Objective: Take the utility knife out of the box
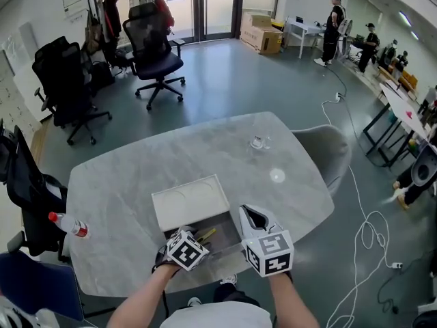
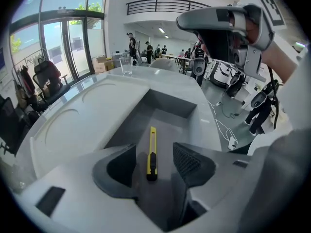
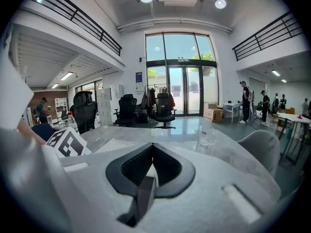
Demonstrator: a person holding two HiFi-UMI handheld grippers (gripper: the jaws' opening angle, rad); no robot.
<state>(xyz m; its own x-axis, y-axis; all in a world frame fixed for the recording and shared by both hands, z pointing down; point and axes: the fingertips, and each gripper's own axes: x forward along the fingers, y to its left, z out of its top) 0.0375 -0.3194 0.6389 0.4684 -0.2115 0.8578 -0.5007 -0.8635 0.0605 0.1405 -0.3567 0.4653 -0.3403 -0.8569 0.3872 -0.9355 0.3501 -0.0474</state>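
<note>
A yellow utility knife (image 2: pixel 152 150) lies lengthwise on the grey floor of the open box (image 2: pixel 167 106). My left gripper (image 2: pixel 153 152) is open, lowered over the box's near end, its jaws on either side of the knife's black slider end without touching it. In the head view the knife (image 1: pixel 207 235) shows just beyond my left gripper (image 1: pixel 193 240). My right gripper (image 1: pixel 250 218) hovers by the box's right wall (image 1: pixel 235 225); it also shows in the left gripper view as the right gripper (image 2: pixel 218 21) above the box. In its own view my right gripper (image 3: pixel 152 147) is shut and empty.
The white box lid (image 1: pixel 190 200) lies on the marble table (image 1: pixel 123 176) just behind the box. A clear glass (image 1: pixel 259 141) stands further back. A red-capped bottle (image 1: pixel 68 225) lies at the table's left edge. A grey chair (image 1: pixel 328 149) sits at the right; people stand far off.
</note>
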